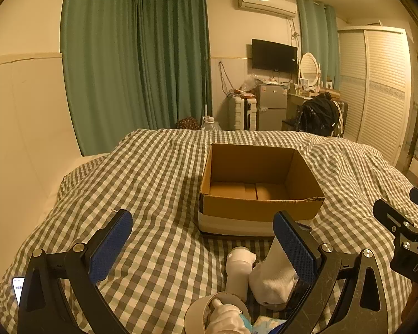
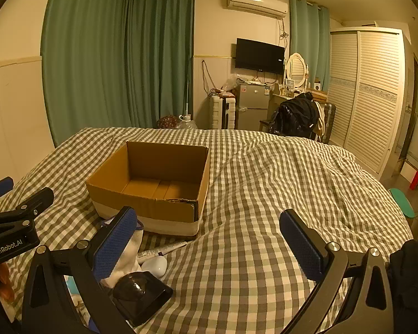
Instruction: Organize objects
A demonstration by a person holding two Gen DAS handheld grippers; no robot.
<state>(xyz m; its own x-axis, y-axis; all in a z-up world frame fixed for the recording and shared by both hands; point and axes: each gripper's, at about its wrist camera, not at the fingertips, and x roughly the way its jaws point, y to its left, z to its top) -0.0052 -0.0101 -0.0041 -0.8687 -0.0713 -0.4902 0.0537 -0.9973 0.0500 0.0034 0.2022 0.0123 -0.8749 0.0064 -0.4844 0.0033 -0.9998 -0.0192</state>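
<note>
Both claws, left (image 1: 203, 247) and right (image 2: 209, 246), gape empty (nothing gripped) before a cardboard box (image 2: 153, 183) mid-bed (image 2: 278, 194); checked bedding lies bare toward the right edge.

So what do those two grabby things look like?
Each hand-held gripper is a black frame with silver bolts and two fingers padded in bumpy blue. That goes for the left hand-held gripper and the right hand-held gripper. White lettering on the left one's side reads GenRobot.AI.

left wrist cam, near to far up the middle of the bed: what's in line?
Tape roll → white bottle → cardboard box → far edge of the checked duvet → fridge → TV.
</note>
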